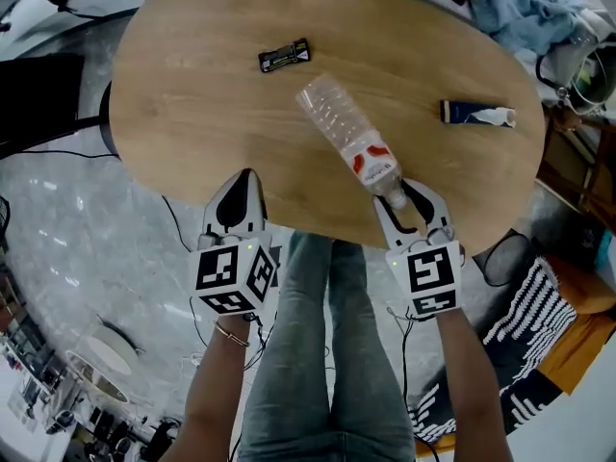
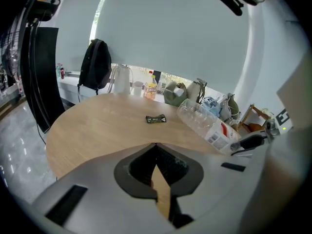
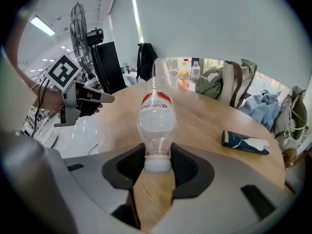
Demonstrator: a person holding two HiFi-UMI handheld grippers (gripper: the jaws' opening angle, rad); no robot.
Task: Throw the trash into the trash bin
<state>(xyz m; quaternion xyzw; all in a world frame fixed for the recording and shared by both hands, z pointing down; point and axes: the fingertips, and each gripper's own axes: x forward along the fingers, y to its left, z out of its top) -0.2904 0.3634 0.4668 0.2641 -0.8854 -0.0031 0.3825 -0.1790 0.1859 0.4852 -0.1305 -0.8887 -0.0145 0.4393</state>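
Standing at oval wooden table (image 1: 192, 104), looking steeply down. Noting dark round mesh container (image 1: 505, 256) on the floor just off the table's near-right edge, probably the trash bin, not certain. Holding clear plastic bottle (image 1: 346, 133) over the near-right part of the table, seemingly lifted clear of the top. Clamping right gripper (image 1: 402, 196) on the bottle's neck at the white cap, pressing from both sides with jaws partway apart, showing plainly in the right gripper view. Pointing the bottle's long axis straight out along those jaws, base heading up-left toward the table centre, away from the person. Holding left gripper (image 1: 246, 179) with jaws together and nothing between them, hovering at the near-left table edge, well apart from the bottle. Judging the key relation: placing the likely bin to the right of and below the right gripper, on the opposite side from the bottle's body, so probably needing a swing of the right hand rightward past the table edge, then tipping the base down before letting go. Rating the right hand as nearer, the left as not needed. Seeing blue-and-white crumpled pack (image 1: 476, 114) at the far right of the table and small dark wrapper (image 1: 284, 57) at far middle, both lying flat, well apart from both grippers.
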